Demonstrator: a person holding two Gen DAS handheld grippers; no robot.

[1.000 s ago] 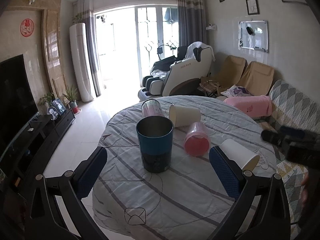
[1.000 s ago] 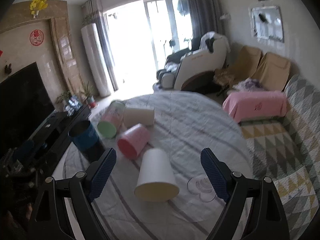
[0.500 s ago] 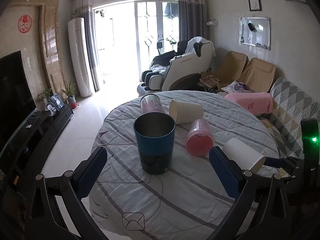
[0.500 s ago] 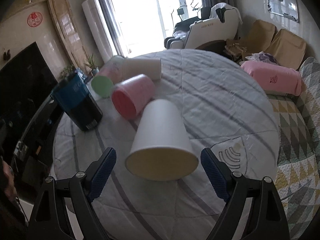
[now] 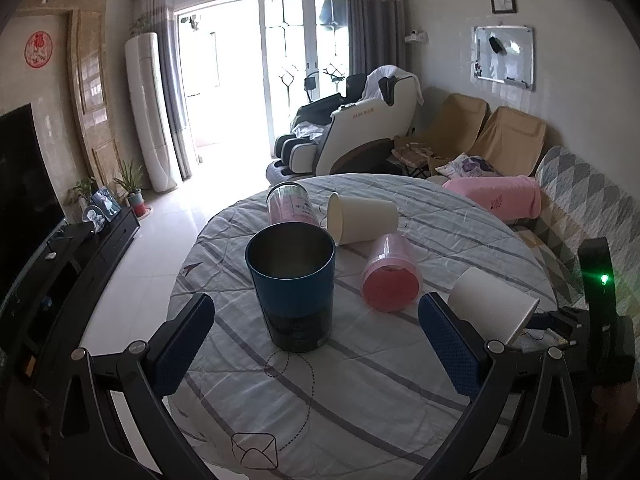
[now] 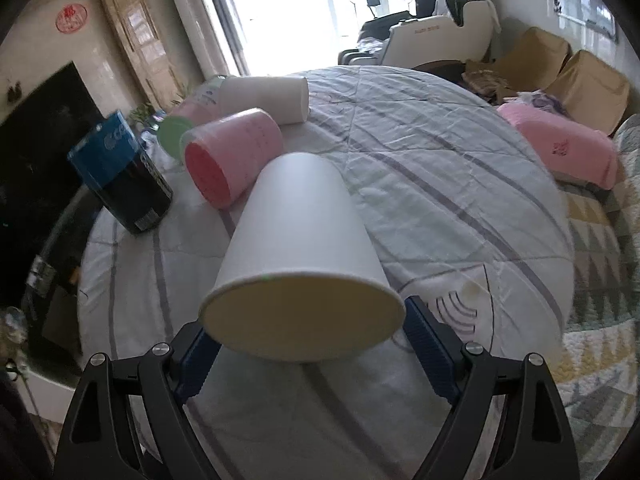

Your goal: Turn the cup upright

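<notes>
Round table, striped grey cloth, living room.
White paper cup on its side between the spread right gripper pads; left gripper spread, empty, facing the upright blue tumbler.

2 white paper cups on their sides. 2 pink cups lying down. 1 blue tumbler upright.
</notes>
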